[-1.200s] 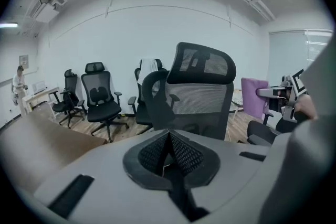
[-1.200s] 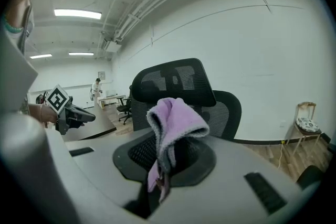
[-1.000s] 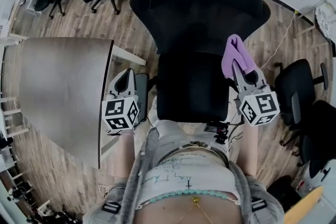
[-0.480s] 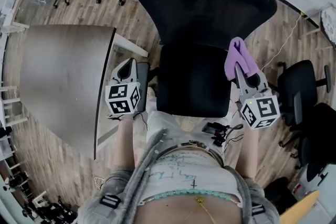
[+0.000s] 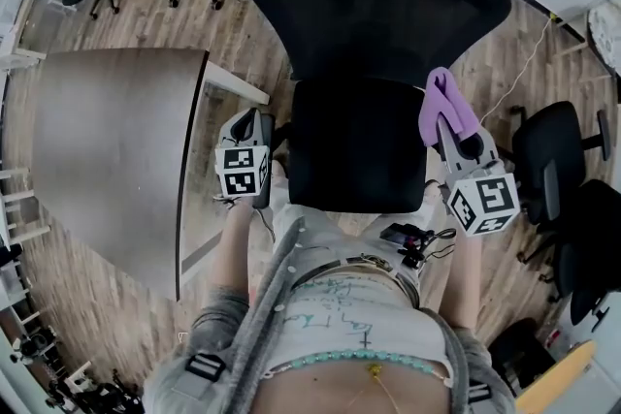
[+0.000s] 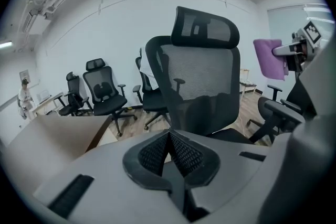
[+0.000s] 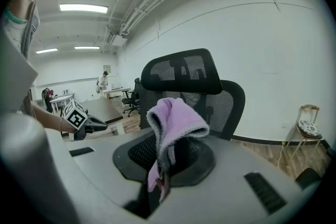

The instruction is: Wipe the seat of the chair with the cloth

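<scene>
My clenched, empty left gripper (image 6: 169, 136) has shifted closer to the seat (image 5: 354, 150) while my right gripper (image 7: 160, 162) keeps clamping the cloth (image 7: 173, 118) beside it, so wiping remains pending.

The right gripper (image 7: 161, 165) has its jaws pinched on a lilac cloth (image 7: 176, 120) — the cloth bunches up and flops over them. Beyond stands a black mesh chair (image 7: 184, 75); to the left hangs the left gripper (image 7: 105, 124), near a table (image 7: 103, 107).
</scene>
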### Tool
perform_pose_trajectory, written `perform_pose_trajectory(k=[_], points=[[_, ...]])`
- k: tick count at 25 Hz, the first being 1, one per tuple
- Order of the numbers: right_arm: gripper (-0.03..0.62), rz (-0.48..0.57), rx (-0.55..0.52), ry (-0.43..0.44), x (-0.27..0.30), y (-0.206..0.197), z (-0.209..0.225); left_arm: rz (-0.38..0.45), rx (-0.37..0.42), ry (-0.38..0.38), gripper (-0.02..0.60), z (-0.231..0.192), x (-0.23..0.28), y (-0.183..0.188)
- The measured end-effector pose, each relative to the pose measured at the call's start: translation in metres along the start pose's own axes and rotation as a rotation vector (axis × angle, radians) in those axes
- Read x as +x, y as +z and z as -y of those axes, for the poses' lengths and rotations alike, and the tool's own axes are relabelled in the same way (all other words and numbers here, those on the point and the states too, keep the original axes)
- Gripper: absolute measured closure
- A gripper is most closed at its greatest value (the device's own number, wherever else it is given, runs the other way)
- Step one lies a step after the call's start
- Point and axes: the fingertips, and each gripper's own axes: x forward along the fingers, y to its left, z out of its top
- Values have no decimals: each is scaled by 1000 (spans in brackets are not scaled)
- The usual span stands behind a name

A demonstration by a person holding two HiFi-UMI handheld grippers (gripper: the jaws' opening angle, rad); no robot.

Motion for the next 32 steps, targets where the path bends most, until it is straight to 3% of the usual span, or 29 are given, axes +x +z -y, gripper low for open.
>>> perform_pose_trajectory(k=[9,16,23,32], points=[[546,-11,40,-43,-20,-11,1,-96,-13,1,578,4,30,-40],[546,-44,40,-18,-10,-23,3,-158,74,15,578,10,46,-59],[546,-127,-26,52,28,-41,6,-188,111,38,578,7,50,-69],[546,-215,-228,225,101,-63,-3,-149,84,69,578,0,47,-74]])
